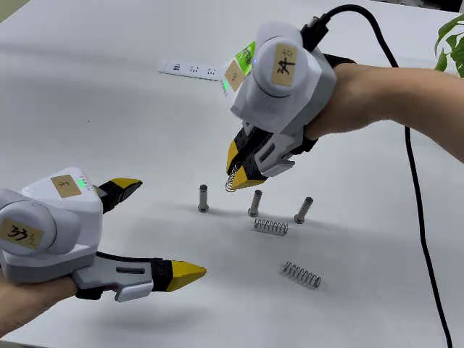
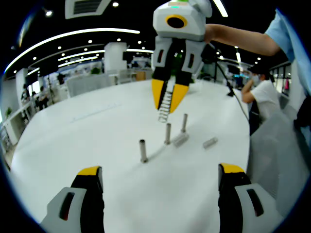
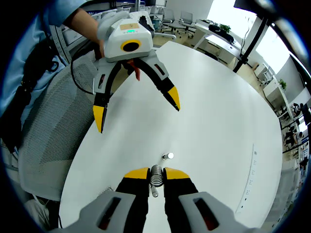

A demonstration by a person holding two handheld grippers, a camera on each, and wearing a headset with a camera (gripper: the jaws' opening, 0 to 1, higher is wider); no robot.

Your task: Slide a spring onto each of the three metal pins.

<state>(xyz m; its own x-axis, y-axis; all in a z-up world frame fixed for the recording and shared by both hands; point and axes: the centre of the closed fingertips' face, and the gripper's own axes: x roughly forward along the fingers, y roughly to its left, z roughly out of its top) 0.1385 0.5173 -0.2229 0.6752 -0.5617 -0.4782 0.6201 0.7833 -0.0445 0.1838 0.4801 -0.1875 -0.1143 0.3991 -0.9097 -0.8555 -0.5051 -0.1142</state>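
While right tongs [image 1: 241,171] clamp spring [image 1: 231,180], left tongs [image 1: 167,228] wide

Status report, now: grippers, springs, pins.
Right gripper shut on small coiled steel spring, hovering above three upright bare metal pins. Left gripper open, off to the side. Two loose coil springs flat on white table beside pins; nothing blocking.

**Q:** Head view: what's cut off?
**A:** Plant [image 1: 453,36], by top-right edge. Cable [image 1: 418,217] runs off bottom edge. Power strip [image 1: 190,69] is partly behind right gripper [image 1: 241,172].
**Q:** Held spring [image 1: 231,181]?
**A:** Upper coils hidden betw. jaws; lower end visible. Left gripper view: loose spring [image 2: 181,140] blurred, coils indistinct.
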